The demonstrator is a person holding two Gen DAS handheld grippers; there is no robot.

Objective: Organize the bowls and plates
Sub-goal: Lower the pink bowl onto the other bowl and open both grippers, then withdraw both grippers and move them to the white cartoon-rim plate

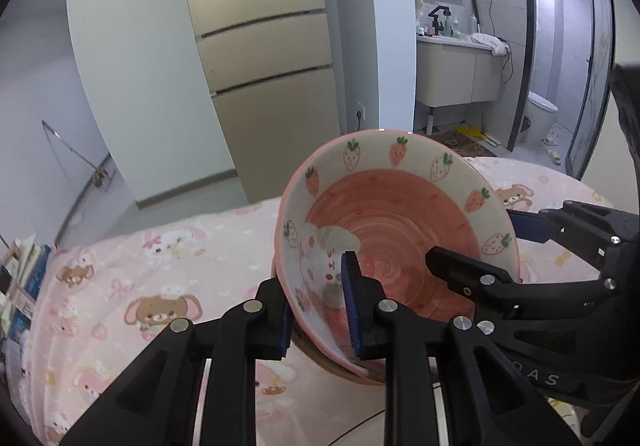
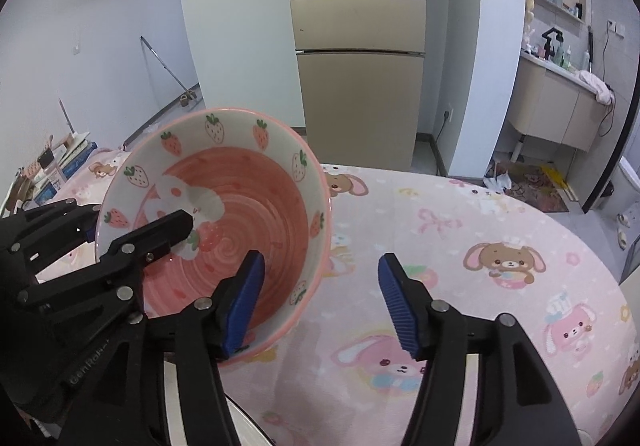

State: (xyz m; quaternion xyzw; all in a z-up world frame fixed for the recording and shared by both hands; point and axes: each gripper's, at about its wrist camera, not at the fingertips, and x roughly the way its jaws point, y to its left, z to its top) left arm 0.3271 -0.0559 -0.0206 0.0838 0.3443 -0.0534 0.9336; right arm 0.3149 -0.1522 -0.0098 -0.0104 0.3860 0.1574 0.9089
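A pink strawberry-patterned bowl (image 1: 400,214) is tilted above the pink cartoon tablecloth (image 1: 140,286). My left gripper (image 1: 318,310) straddles its near-left rim, one blue pad inside and one outside, and seems to be pinching it. The bowl also shows in the right wrist view (image 2: 240,214). My right gripper (image 2: 320,302) is open: its left finger sits inside the bowl and its right finger outside over the cloth, apart from the rim. A brownish dish edge (image 1: 340,370) shows beneath the bowl.
The round table (image 2: 500,246) carries the cloth. Books and boxes (image 2: 60,162) are piled at its far left. A beige fridge (image 2: 360,38) and a white pillar (image 2: 236,26) stand behind. A bathroom vanity (image 1: 456,74) is at the right.
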